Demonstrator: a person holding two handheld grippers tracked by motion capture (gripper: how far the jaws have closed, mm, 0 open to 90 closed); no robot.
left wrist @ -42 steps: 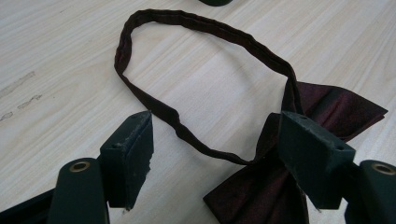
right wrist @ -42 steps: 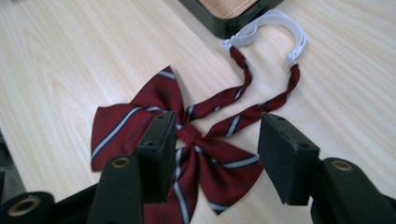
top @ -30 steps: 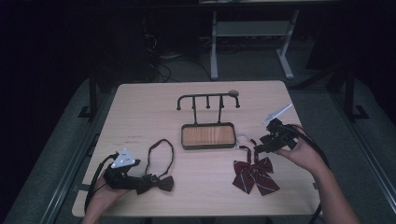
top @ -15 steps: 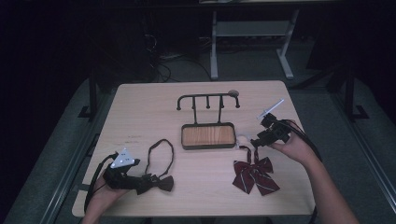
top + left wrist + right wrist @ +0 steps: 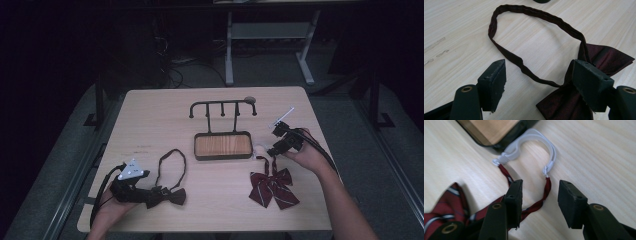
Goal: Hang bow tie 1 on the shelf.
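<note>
Right hand-held gripper (image 5: pixel 538 202) lowered, closing around red strap (image 5: pixel 546 191), white loop (image 5: pixel 534 142) visible close-up

The right gripper (image 5: pixel 274 146) has come down toward the striped bow tie's (image 5: pixel 272 185) white loop (image 5: pixel 531 142), its jaws closing, one red strap (image 5: pixel 544 195) between them.

Table (image 5: pixel 150 115) is carrying everything. Stand (image 5: pixel 222 145) is sitting mid-table, its hook bar rising behind its tray. Striped bow tie (image 5: pixel 272 186) is lying near-right of the stand, its strap loop (image 5: pixel 531 142) reaching up and touching the tray's corner. Plain bow tie (image 5: pixel 172 196) is lying near-left, its band looping back toward the stand. Left gripper (image 5: pixel 150 196) is resting at the plain bow, just left of it. Right gripper (image 5: pixel 272 149) is sitting just right of the strap loop, behind the striped bow.
</note>
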